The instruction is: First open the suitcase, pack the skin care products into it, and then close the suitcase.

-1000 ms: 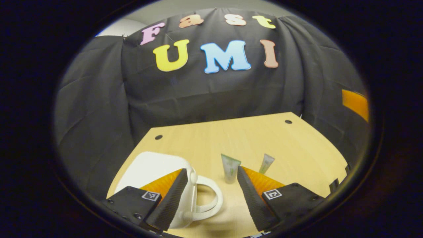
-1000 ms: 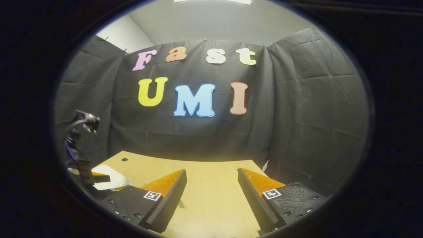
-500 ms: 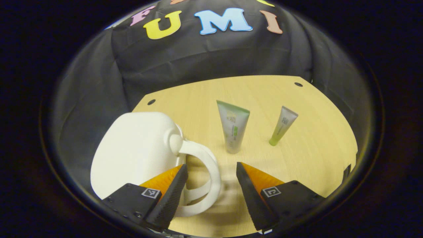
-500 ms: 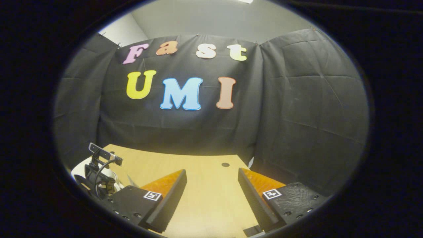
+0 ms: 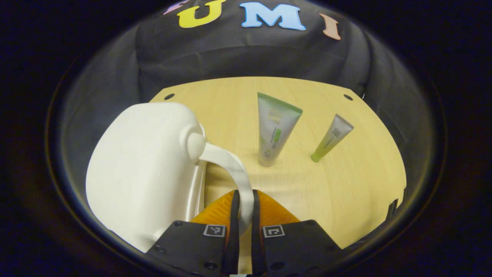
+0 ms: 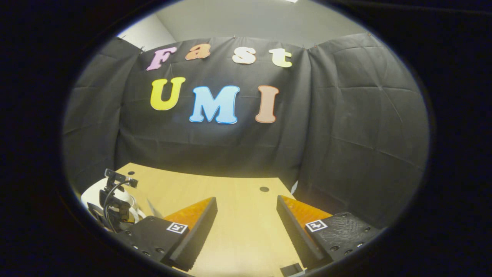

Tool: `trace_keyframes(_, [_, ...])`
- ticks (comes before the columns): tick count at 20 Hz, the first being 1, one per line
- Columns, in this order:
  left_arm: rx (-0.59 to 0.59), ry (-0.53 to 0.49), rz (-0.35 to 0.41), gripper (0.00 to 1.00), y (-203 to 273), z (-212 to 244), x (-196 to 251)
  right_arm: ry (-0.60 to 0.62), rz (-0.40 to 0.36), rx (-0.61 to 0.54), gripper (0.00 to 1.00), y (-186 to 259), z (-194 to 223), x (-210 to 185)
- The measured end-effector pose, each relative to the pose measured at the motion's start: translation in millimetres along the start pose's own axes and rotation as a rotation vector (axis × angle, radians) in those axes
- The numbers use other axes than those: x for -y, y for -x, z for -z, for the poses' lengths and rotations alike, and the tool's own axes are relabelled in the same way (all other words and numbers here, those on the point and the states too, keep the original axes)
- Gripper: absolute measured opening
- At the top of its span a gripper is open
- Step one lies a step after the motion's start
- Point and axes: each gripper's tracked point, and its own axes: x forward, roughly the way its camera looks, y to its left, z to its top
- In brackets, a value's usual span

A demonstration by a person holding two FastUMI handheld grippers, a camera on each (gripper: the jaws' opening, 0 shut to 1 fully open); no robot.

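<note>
A white, rounded suitcase [image 5: 142,165] lies on the wooden table [image 5: 346,184] at the left of the left gripper view. Its curved white handle [image 5: 230,165] arcs toward me, and my left gripper [image 5: 243,196] is shut on it, both fingers pressing its sides. Two skin care tubes stand cap-down beyond: a larger green-topped tube [image 5: 275,132] and a thinner tube [image 5: 331,138] to its right. In the right gripper view my right gripper [image 6: 246,215] hangs open above the table [image 6: 238,192], nothing between its fingers. The suitcase [image 6: 90,192] and the left gripper [image 6: 115,196] sit at far left.
Black cloth walls close in the table at the back and on both sides. Small dark holes mark the tabletop's far corners [image 5: 348,97]. Bare wood lies to the right of the tubes and under the right gripper.
My left gripper moved forward and down onto the suitcase handle and went from open to shut on it. The right gripper stayed open and barely shifted.
</note>
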Motion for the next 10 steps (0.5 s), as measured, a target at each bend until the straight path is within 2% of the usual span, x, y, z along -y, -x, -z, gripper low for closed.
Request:
trace_keyframes(3, [0.091,-0.084,-0.040,0.20,32,-38,-11,0.002,-0.017,0.001,0.95,-4,-1,-7])
trace_keyframes(7, [0.197,-0.095,-0.083,0.20,99,-90,-55,-0.008,-0.031,-0.004,0.95,-9,3,-14])
trace_keyframes(10, [0.312,-0.200,-0.201,0.20,158,-143,-119,-0.019,-0.041,-0.005,0.95,-12,4,-20])
